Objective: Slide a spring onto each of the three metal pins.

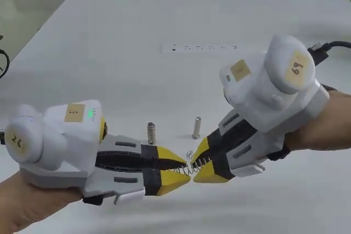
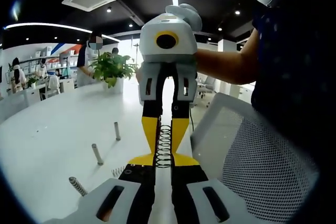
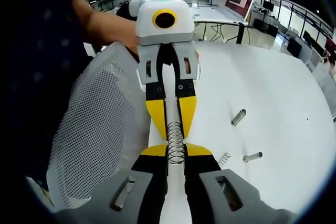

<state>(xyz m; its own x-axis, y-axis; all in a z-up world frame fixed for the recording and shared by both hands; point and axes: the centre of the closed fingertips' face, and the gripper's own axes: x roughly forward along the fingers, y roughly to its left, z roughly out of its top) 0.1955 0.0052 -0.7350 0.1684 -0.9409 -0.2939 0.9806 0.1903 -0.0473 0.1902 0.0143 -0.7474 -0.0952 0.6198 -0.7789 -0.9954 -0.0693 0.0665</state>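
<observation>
The head view looks steeply down on the bench [image 1: 164,20] from close above. The two tool views face each other head-on, very near: right tool [image 2: 164,141], left tool [image 3: 173,129]. All share the spring [image 1: 189,166].

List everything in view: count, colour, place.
Bare pins: two, grey metal, upright on the table.
Pin with spring: one, grey, upright, left of a bare pin in the head view.
Held spring: one, silver, clamped between both grippers' tips.
Loose spring: one, silver, lying on the table near the pins.
Power strip: one, white, far side of the table.
Table: one, white.
Mesh chair: one, white, at the table's edge.
Plant: one, green, far end of the table.
Left gripper: one, white, black-and-yellow jaws, shut on the held spring.
Right gripper: one, same colours, shut on its other end.
</observation>
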